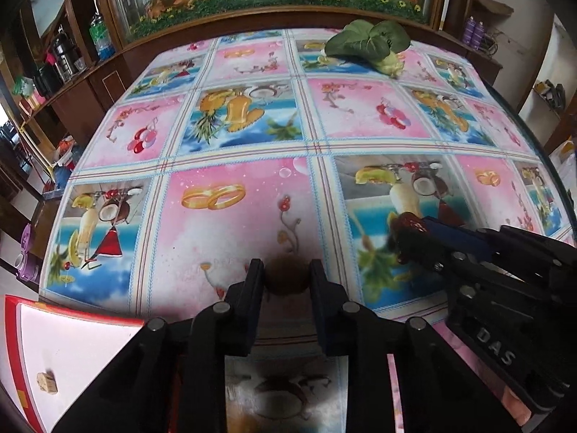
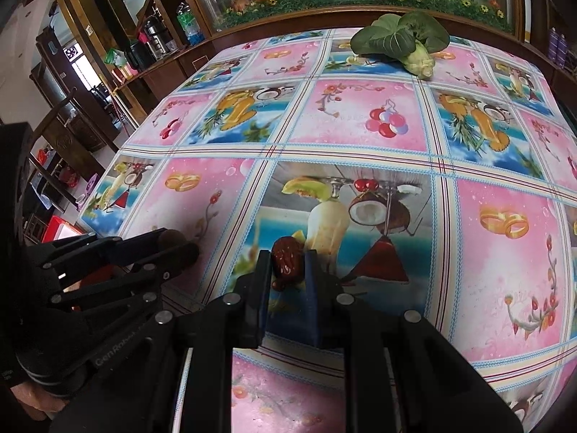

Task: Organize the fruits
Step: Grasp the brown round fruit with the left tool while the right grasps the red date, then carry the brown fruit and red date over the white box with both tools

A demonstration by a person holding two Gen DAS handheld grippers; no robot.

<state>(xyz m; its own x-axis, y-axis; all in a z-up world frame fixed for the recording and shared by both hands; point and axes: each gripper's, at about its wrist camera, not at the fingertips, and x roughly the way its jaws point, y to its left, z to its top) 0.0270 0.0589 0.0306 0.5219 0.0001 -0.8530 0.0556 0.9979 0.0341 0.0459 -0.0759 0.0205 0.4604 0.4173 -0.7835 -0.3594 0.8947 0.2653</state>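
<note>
My left gripper is shut on a small brown round fruit, its pads pressing both sides just above the tablecloth. In the right wrist view the same gripper comes in from the left. My right gripper is shut on a glossy dark-red date, held low over the cloth. From the left wrist view, the right gripper enters at the right, the date showing at its tips. The two grippers are side by side near the table's front edge.
A green bok choy lies at the far edge of the table. The table wears a glossy pink-and-blue patterned cloth. A red-rimmed white tray with a small tan piece sits off the front left corner. Wooden cabinets ring the table.
</note>
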